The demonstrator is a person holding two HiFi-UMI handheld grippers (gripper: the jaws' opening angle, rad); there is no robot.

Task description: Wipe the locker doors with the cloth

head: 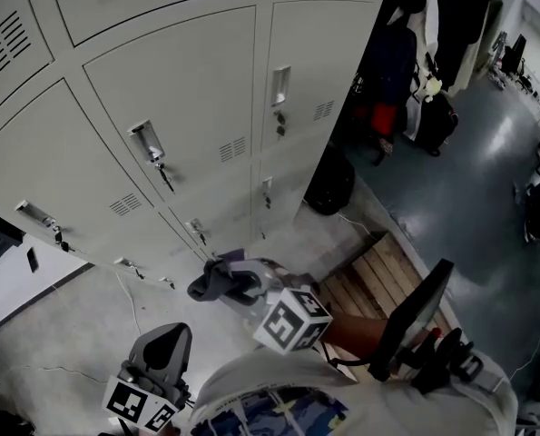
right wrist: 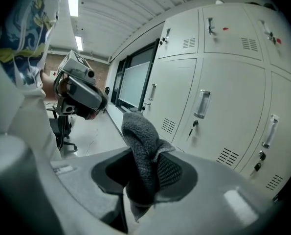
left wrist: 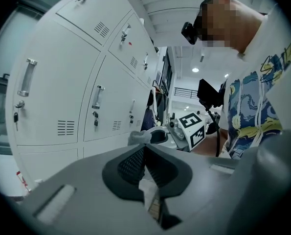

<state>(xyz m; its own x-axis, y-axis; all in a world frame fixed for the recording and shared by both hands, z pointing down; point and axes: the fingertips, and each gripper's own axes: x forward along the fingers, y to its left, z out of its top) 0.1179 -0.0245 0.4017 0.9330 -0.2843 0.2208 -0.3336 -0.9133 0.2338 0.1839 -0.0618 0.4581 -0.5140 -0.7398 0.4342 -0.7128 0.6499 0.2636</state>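
Lockers [head: 161, 107]: grey bank filling the head view from 9 to 1 o'clock; every door in view shut, so contents hidden; the bottom row sits at about 12 o'clock from my right claw, near but, as far as I can judge, not touching. In the right gripper view the same doors run from 12 to 4 o'clock. Right claw [head: 231, 284]: points toward 10 o'clock, nearer the doors than the left, jaws clamped on the cloth. Left claw [head: 165, 343]: at 7 o'clock from the right one, farther from the lockers; jaws together, nothing between them. Cloth [right wrist: 143, 155]: dark grey, bunched, its long axis rising from the jaws toward 12 o'clock, top fold flopped over toward 3. Wiping looks not yet begun; the coming move needs the cloth carried up and forward onto a door face.
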